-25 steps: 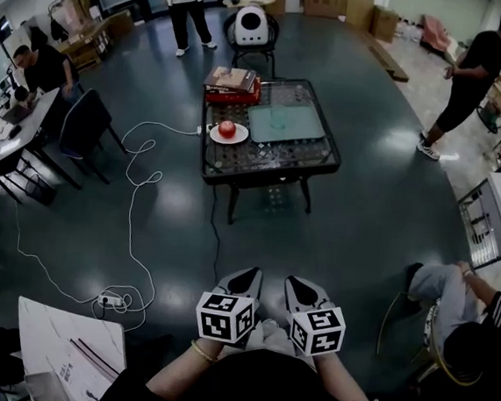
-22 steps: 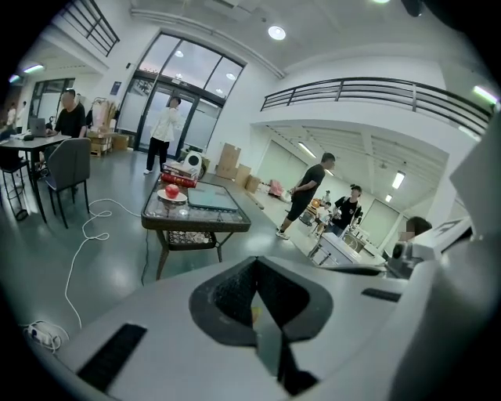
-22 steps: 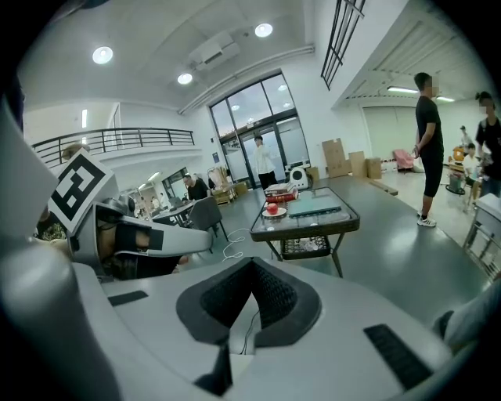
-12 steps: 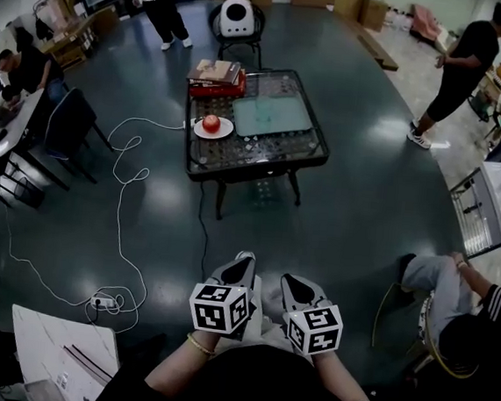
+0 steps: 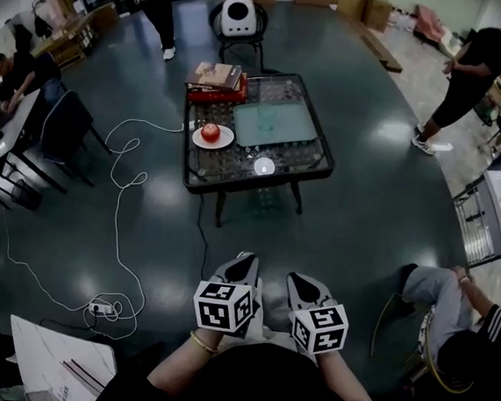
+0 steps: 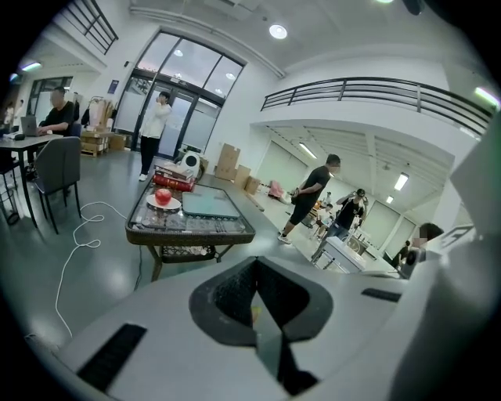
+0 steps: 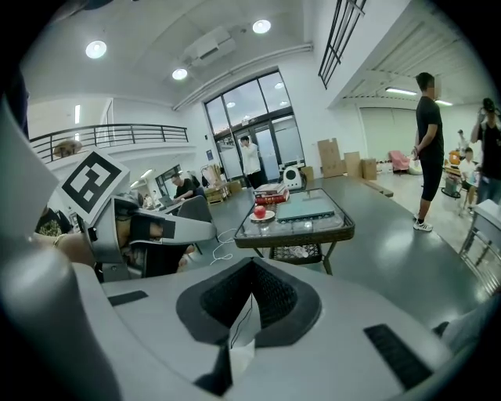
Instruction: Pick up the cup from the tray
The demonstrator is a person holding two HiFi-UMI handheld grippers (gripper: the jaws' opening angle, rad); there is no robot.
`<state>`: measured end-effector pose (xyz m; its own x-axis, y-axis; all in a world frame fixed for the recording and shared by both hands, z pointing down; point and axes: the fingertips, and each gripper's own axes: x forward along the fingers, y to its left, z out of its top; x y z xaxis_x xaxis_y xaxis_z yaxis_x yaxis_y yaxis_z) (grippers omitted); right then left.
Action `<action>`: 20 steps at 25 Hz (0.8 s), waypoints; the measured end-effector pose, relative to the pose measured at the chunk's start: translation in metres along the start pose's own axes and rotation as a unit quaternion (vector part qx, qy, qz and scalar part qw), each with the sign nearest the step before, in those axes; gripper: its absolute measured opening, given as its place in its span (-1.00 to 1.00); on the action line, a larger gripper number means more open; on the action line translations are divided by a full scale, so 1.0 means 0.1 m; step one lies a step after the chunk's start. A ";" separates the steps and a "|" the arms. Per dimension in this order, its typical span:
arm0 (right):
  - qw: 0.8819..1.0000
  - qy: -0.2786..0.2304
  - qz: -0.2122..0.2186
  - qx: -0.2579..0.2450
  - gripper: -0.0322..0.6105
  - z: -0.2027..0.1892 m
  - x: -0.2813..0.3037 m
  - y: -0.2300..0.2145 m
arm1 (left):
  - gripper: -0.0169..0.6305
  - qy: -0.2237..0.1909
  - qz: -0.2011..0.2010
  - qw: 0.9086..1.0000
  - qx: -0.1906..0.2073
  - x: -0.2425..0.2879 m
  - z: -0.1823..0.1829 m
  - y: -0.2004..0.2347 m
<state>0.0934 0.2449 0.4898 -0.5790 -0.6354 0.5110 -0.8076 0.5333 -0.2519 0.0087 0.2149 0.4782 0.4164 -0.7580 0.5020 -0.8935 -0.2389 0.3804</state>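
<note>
Advancing on the table (image 5: 229,165), left claw (image 5: 242,265) and right claw (image 5: 303,285) remain closed and empty, well apart from it, so pickup from the tray (image 5: 280,123) has not begun.

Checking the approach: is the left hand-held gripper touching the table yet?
Apart. The head view shows bare floor between the left hand-held gripper and the table.

The tray (image 5: 278,123) is lying on the table (image 5: 236,166). The plate (image 5: 213,138) is sitting left of it, books (image 5: 215,79) lying behind.
</note>
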 end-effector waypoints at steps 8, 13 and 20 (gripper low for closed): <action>1.000 -0.003 -0.003 0.004 -0.89 0.40 0.57 -0.27 | -0.92 0.000 0.011 1.000 0.004 0.47 0.45 0.39; 1.000 -0.003 -0.003 0.005 -0.89 0.69 0.90 -0.39 | -0.92 0.003 0.015 1.000 0.006 0.73 0.74 0.62; 1.000 0.006 -0.008 0.016 -0.89 1.03 1.33 -0.59 | -0.92 0.009 0.015 1.000 0.019 1.13 1.14 0.86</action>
<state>0.0526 0.0710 0.4885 -0.5641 -0.6378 0.5244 -0.8204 0.5045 -0.2690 -0.0404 0.0401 0.4792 0.3920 -0.7536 0.5276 -0.9112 -0.2391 0.3356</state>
